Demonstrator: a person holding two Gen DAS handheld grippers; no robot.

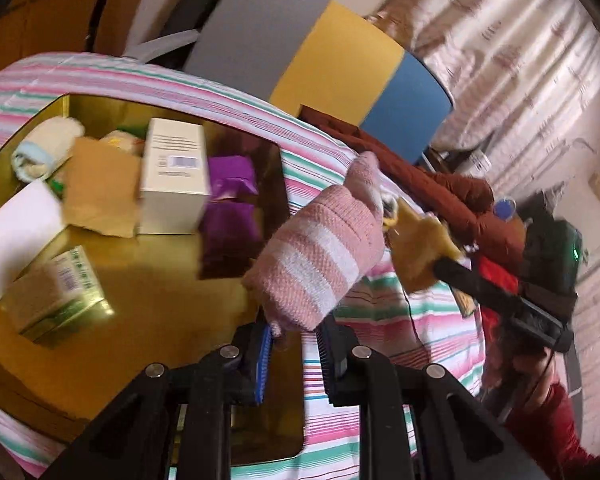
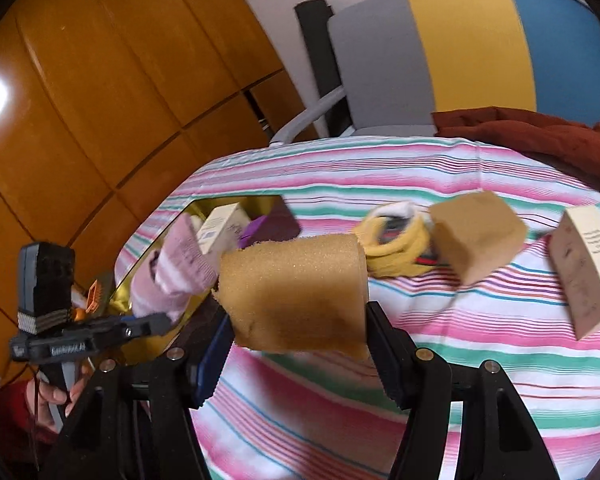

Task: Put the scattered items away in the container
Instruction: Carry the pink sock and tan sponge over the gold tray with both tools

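My left gripper [image 1: 296, 328] is shut on a pink-and-white striped sock [image 1: 316, 264], which hangs over the right edge of the gold container [image 1: 172, 280]. In the right wrist view that gripper [image 2: 156, 322] and the sock [image 2: 172, 276] show at the left, above the container [image 2: 124, 304]. My right gripper [image 2: 300, 320] is shut on a tan sponge [image 2: 296, 296] held above the striped bedcover. The left wrist view shows the sponge [image 1: 420, 252] at the right. The container holds a white box [image 1: 176, 176], purple packets [image 1: 232, 216], brown paper [image 1: 100, 192], a rolled sock [image 1: 44, 144] and a green-gold box [image 1: 56, 292].
On the striped bedcover [image 2: 340, 400] lie a yellow sock [image 2: 392, 248], a brown box [image 2: 476, 232] and a cream box [image 2: 592, 268]. A rust-red garment [image 2: 540, 136] lies at the far edge. A chair back in grey, yellow and blue [image 2: 460, 48] stands behind, wooden cabinets [image 2: 100, 80] at the left.
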